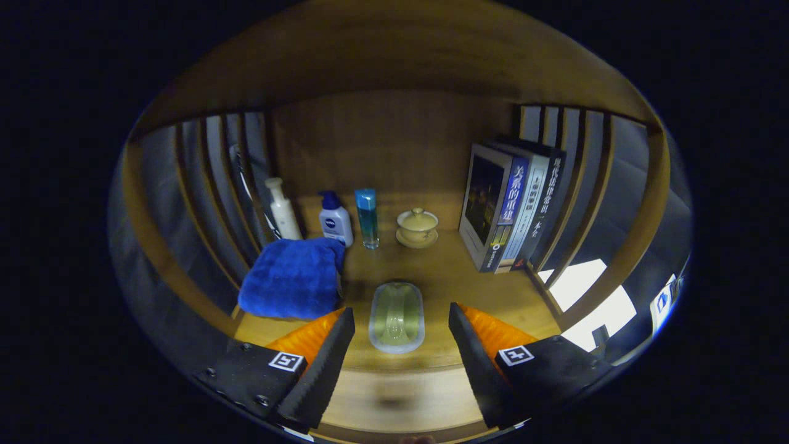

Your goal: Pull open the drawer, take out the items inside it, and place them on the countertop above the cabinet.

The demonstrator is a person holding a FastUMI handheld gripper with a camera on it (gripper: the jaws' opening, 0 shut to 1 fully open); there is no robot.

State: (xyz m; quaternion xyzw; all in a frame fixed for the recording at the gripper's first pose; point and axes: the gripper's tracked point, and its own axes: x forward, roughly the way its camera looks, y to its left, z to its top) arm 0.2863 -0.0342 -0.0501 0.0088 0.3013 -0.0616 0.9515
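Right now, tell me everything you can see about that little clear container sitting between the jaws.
The container is a small oblong box with rounded corners, made of what looks like frosted, see-through plastic with a greenish tint inside. Its lid appears closed. It lies flat on the wooden countertop, long side pointing away from the gripper, whose jaws stand open on either side without touching it. A blue towel lies beside it, apart. Nothing rests on it.

Container (pixel 396 317) between claw (pixel 401 320) fingers
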